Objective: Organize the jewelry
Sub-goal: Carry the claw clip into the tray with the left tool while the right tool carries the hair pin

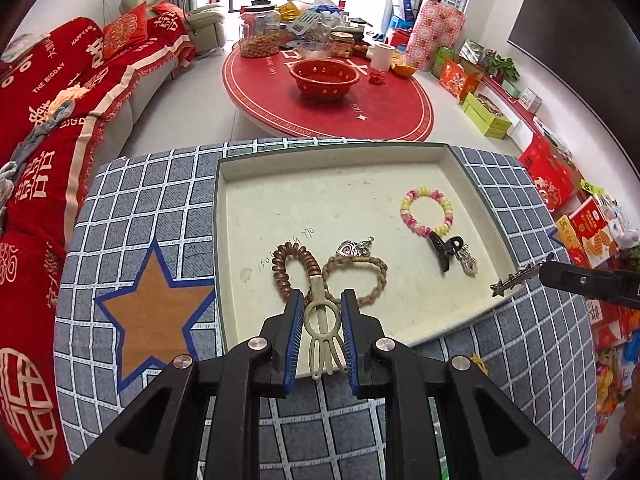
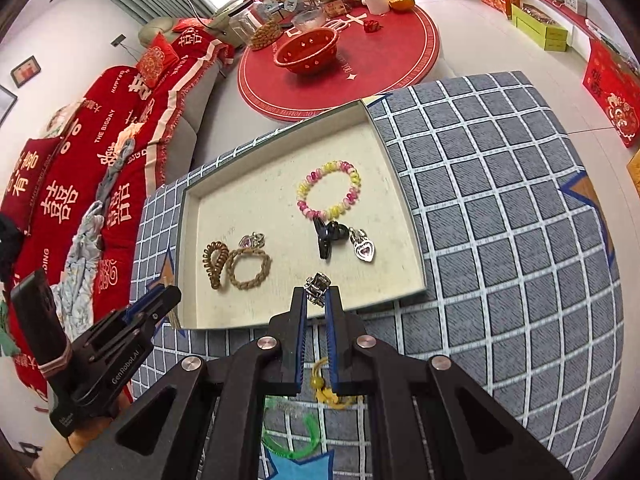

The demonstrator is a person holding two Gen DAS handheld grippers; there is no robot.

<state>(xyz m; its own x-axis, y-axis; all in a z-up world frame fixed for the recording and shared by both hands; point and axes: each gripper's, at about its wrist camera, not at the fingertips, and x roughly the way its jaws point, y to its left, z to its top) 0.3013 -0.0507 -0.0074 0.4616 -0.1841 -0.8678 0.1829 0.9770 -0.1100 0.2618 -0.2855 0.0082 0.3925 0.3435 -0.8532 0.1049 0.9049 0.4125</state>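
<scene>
1. Left wrist view: left hand-held gripper (image 1: 320, 300) clamps a cream plastic hair clip (image 1: 322, 330) over the shallow cream tray's (image 1: 340, 152) near edge.
2. Right hand-held gripper (image 2: 317, 292) pinches a silver metal hair clip (image 2: 317, 286) above that edge.

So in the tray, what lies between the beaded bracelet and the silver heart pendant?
The black claw clip lies there, just below the beaded bracelet and left of the silver heart pendant. The right wrist view shows it best.
</scene>
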